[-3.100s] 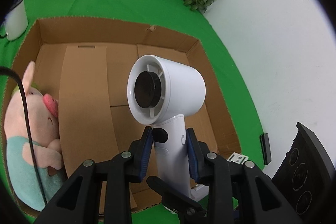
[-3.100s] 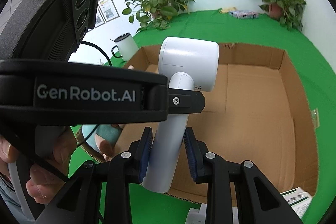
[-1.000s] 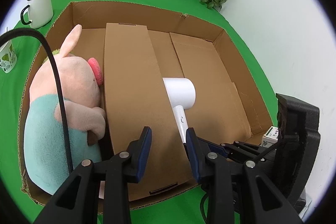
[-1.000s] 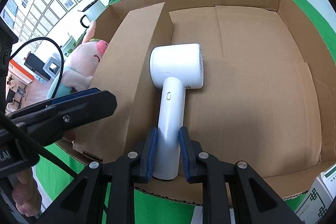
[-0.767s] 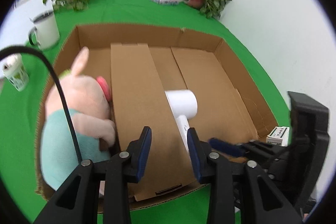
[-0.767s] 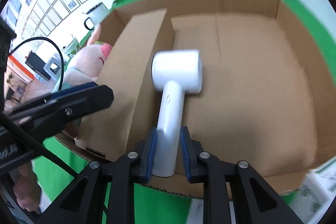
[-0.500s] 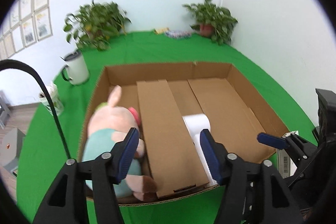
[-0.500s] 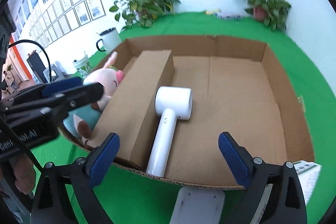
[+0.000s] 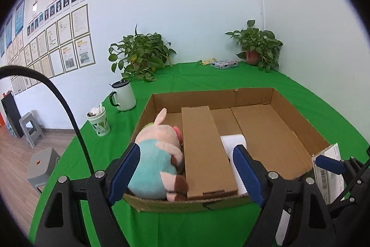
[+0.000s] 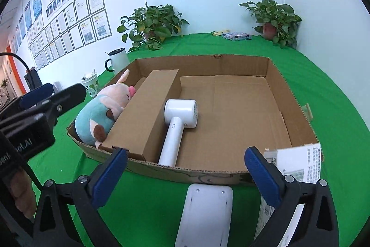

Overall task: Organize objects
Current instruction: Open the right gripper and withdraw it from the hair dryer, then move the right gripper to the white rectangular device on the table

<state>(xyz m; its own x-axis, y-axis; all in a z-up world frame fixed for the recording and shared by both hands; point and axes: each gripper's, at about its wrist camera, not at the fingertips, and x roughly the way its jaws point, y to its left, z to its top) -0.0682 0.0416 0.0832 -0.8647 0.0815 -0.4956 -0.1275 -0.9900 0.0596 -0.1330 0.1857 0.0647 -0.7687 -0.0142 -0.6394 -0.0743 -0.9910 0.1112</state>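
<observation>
While both sets of jaws are opening with nothing between them, left gripper (image 9: 185, 169) and right gripper (image 10: 185, 175) above the green cloth (image 10: 148, 205) at the near edge of the box (image 10: 279, 87), apart from everything in it. Hair dryer (image 10: 179, 123) flat on the box floor, head toward the far wall, handle end against the near wall, touching or just beside the long carton (image 10: 143, 112) on its left. Plush pig (image 10: 101, 110) on the carton's other side, pressed against it, in the box's left corner. White flat item (image 10: 205, 217) on the cloth below the right gripper, possibly a device base. Printed packet (image 10: 298, 163) by the box's near right corner. Mug (image 9: 123, 96) and cup (image 9: 98, 119) left of the box, well apart from it.
</observation>
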